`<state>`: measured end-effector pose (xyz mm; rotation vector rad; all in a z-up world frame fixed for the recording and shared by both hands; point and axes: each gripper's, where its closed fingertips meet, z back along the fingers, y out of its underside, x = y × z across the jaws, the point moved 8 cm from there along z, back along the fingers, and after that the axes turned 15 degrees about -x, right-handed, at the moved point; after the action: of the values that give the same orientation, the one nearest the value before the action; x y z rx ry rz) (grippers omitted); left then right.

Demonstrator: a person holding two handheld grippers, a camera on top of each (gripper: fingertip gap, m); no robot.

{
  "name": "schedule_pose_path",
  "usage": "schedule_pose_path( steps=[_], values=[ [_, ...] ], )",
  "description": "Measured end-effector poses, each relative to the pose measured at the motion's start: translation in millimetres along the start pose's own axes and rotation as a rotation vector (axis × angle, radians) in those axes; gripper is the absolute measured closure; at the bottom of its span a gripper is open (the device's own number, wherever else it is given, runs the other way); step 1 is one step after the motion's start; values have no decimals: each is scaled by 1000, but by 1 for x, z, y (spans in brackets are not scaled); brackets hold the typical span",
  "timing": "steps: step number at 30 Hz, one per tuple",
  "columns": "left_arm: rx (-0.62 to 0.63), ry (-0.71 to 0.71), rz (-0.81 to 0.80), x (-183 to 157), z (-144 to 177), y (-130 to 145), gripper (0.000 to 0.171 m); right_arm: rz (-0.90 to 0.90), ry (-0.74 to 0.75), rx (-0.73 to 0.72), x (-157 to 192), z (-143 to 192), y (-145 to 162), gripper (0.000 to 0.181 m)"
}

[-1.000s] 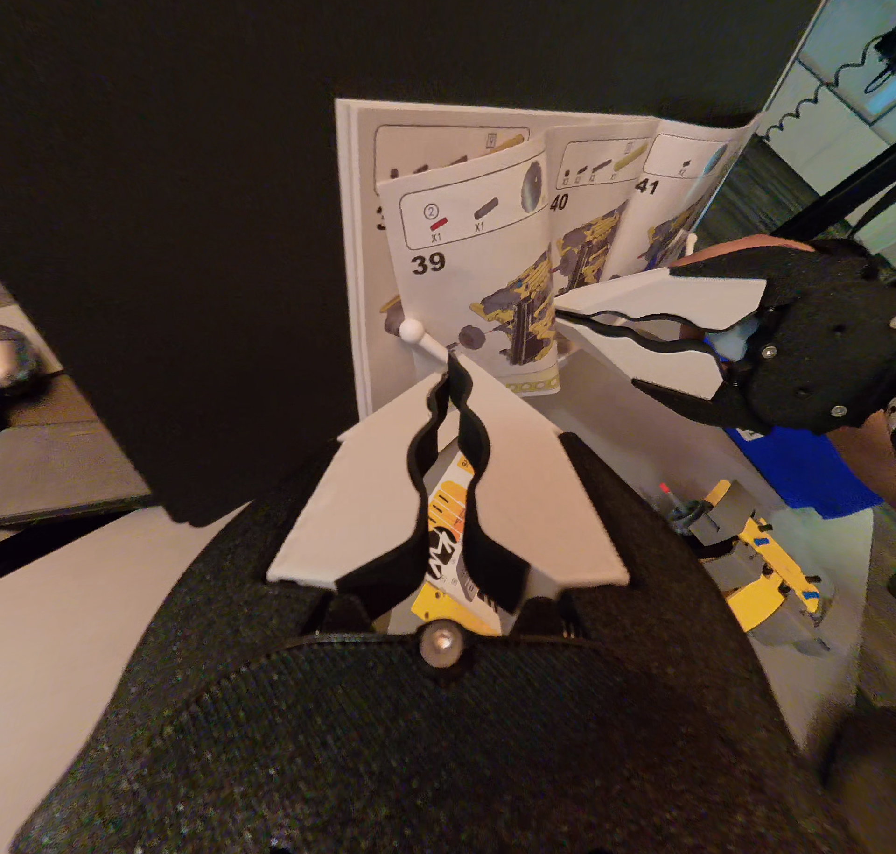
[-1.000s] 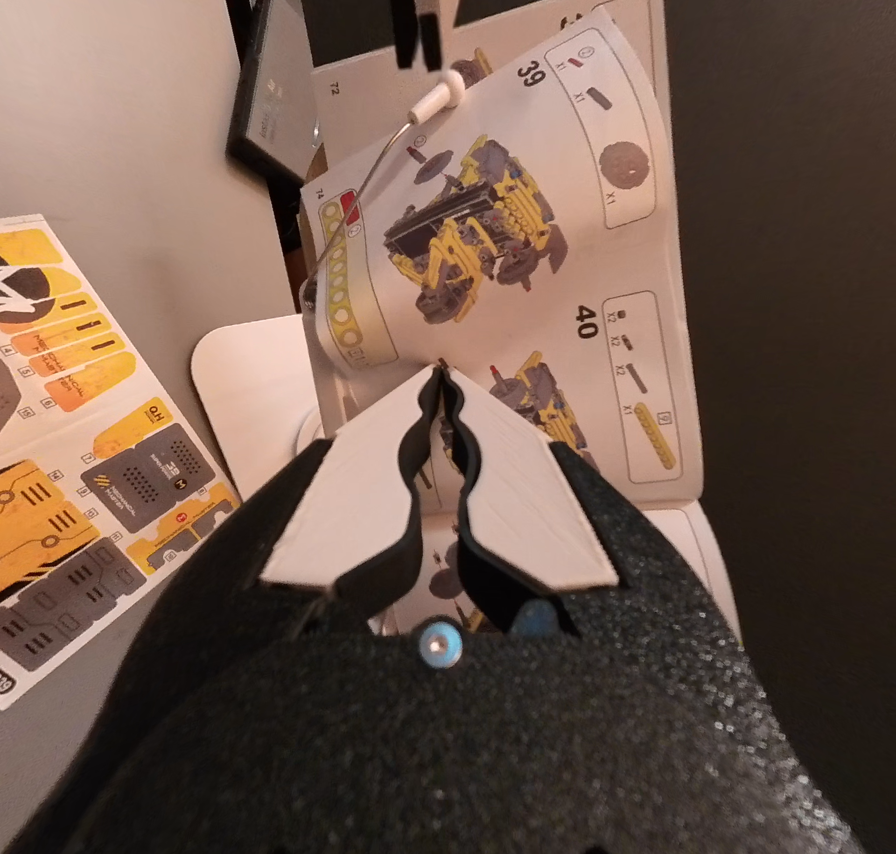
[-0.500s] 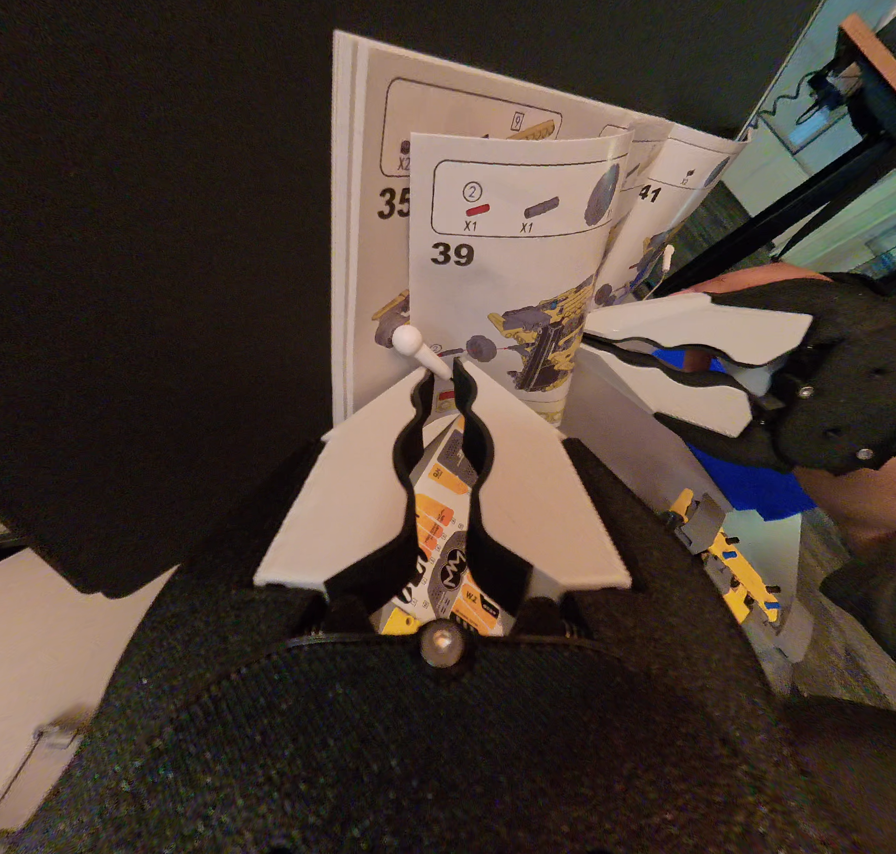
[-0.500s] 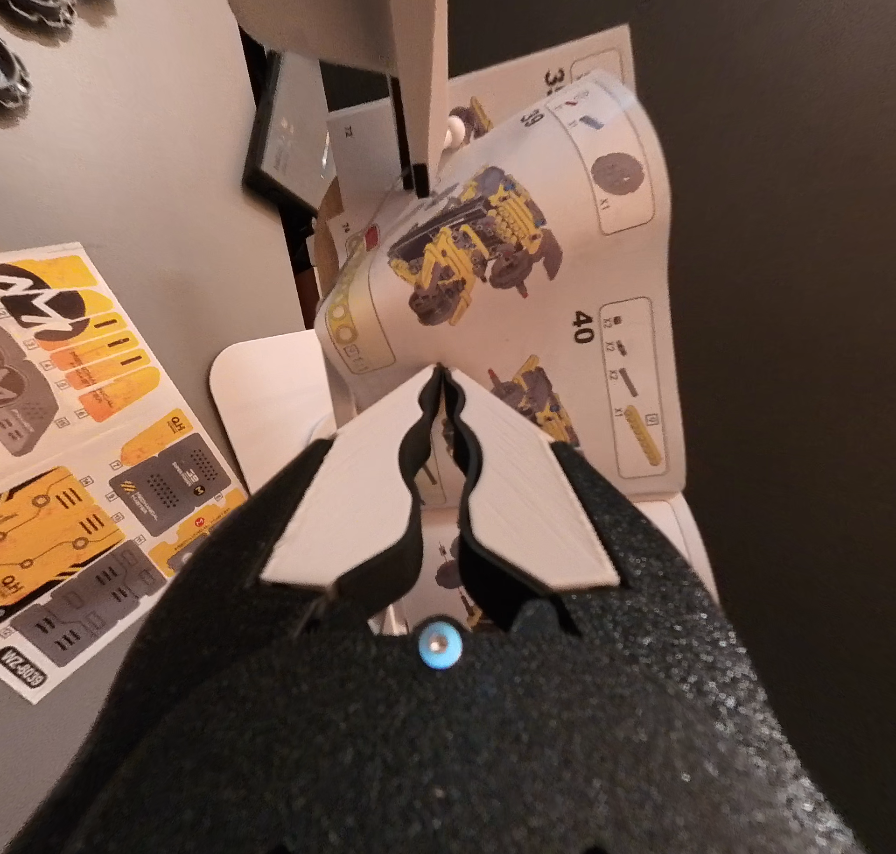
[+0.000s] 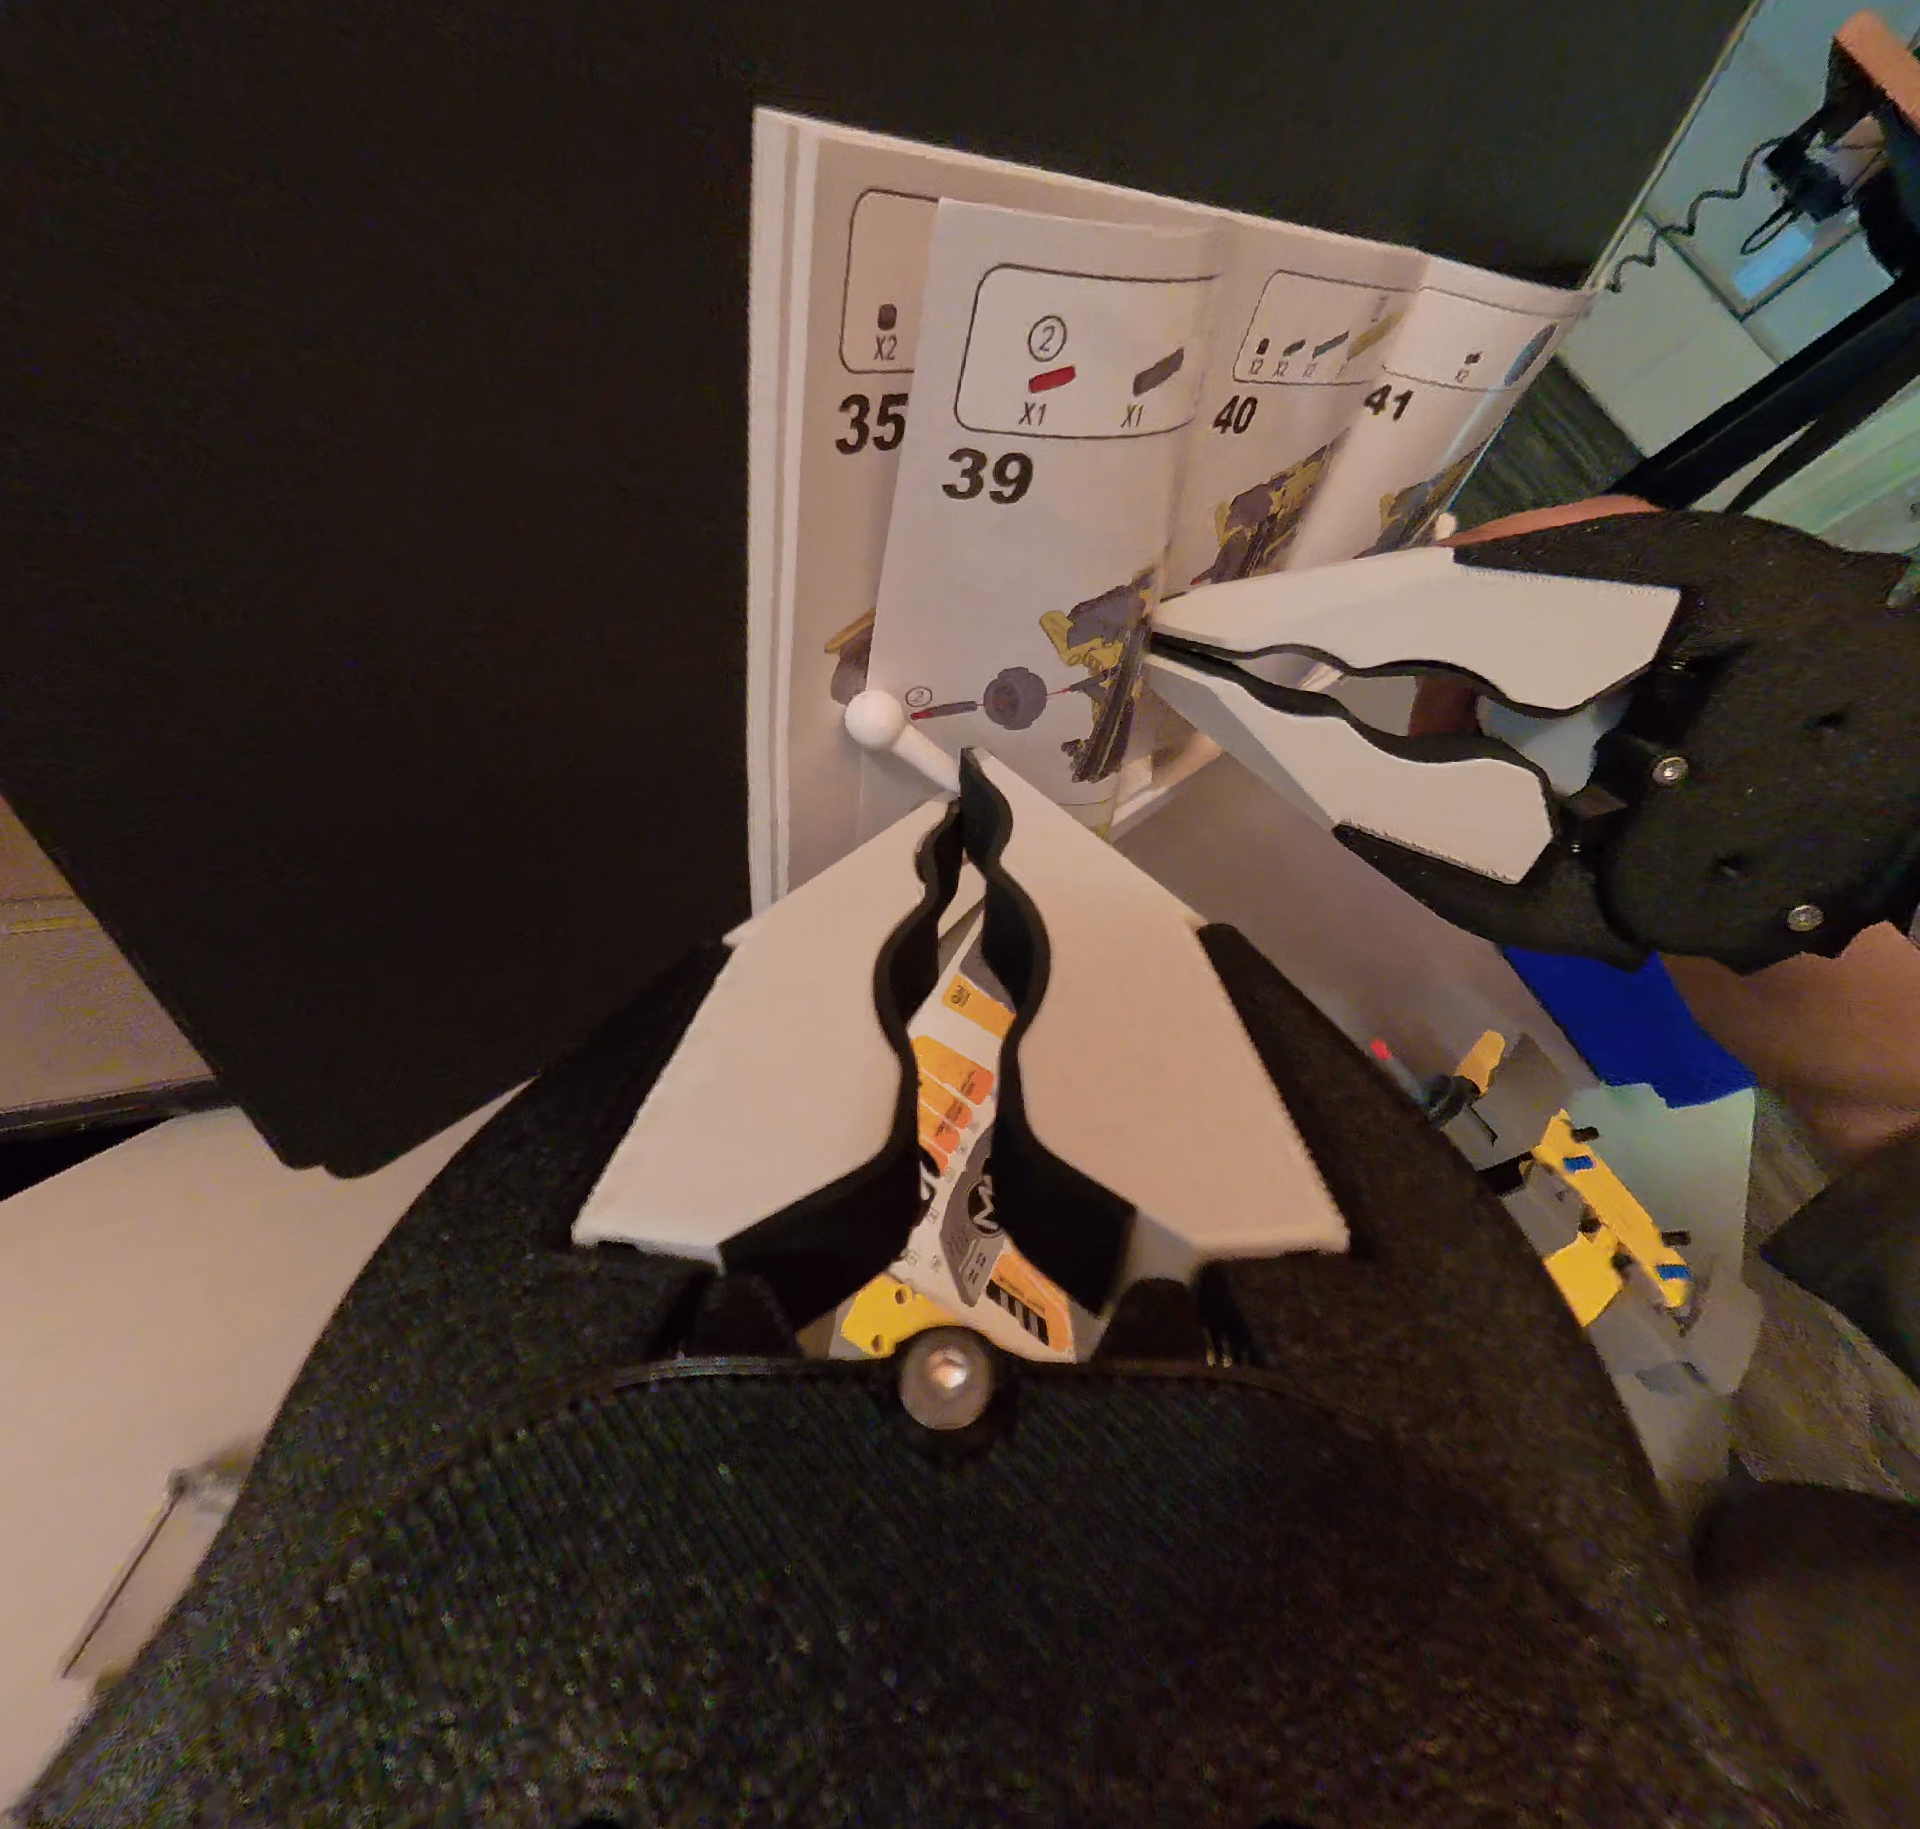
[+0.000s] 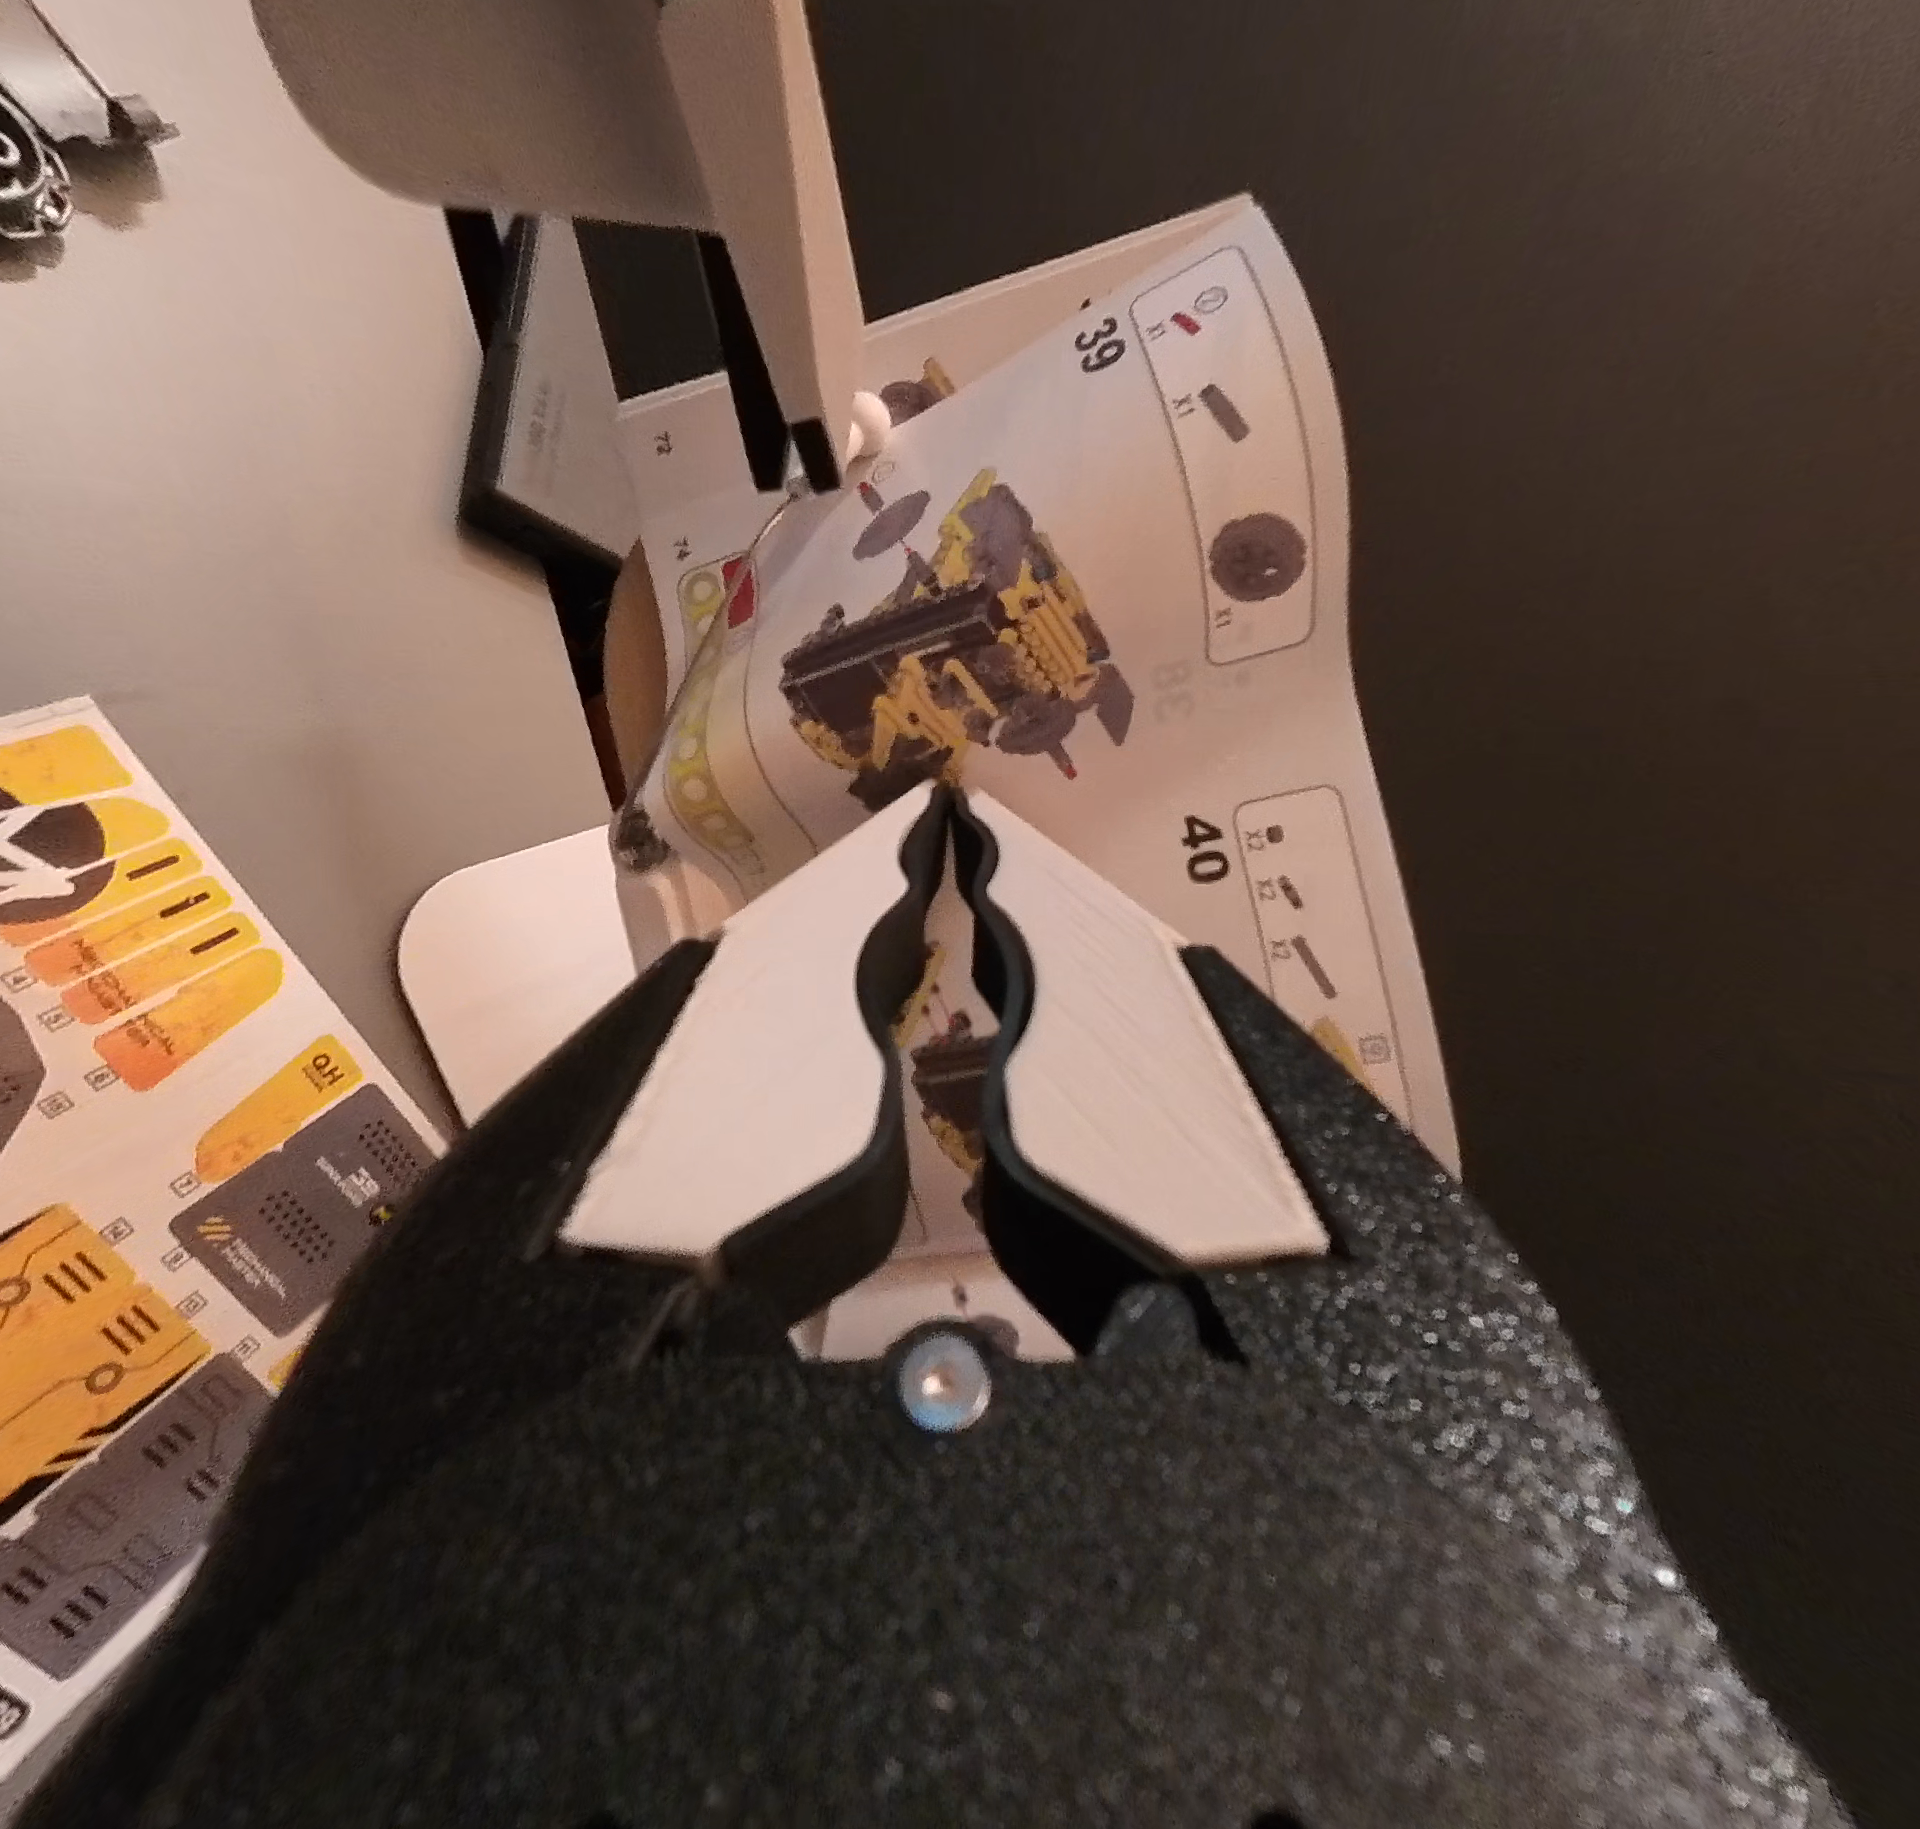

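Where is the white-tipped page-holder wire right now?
In the left wrist view the wire's white tip sits centre-left against the upright booklet, just beyond the left claw, which is shut on the wire.

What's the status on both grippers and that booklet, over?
Left gripper shut on the stand's white-tipped wire arm. Right gripper shut on a curled page of the instruction booklet. Sticker sheet flat beside the stand.

A hobby or office desk: beyond the fingertips an instruction booklet stands against a black panel, a sticker sheet lying left.
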<state>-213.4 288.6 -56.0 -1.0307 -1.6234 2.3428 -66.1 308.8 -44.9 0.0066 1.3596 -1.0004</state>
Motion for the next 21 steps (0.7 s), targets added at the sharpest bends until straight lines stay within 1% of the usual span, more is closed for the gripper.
schedule_pose_path(
  steps=[2, 3, 4, 5, 6, 7, 13, 19, 21],
  values=[
    [-19, 46, 52, 2, -1, 1, 171, -5, 11, -3, 0, -1, -1, 181],
    [-24, 81, 84, 3, -1, 1, 164, -9, 13, -3, 0, -1, -1, 181],
    [-38, 116, 120, 3, -3, 1, 152, -12, 16, -4, 0, -1, -1, 181],
    [-51, 137, 147, 4, -5, 1, 148, -11, 17, -7, 1, -1, 0, 181],
    [-58, 124, 151, 6, -7, 1, 152, -9, 20, -10, 1, -1, 0, 181],
    [-61, 90, 132, 8, -9, 2, 163, -10, 20, -12, 1, -1, 1, 181],
    [-54, 74, 96, 5, -9, 2, 164, -46, 27, -12, -1, -1, 2, 181],
    [-58, 69, 54, -3, -8, -1, 166, -127, 120, 17, -11, 4, 2, 181],
    [-49, 51, 29, -6, -8, -2, 166, -137, 84, -10, -9, 3, 0, 181]
  ],
)
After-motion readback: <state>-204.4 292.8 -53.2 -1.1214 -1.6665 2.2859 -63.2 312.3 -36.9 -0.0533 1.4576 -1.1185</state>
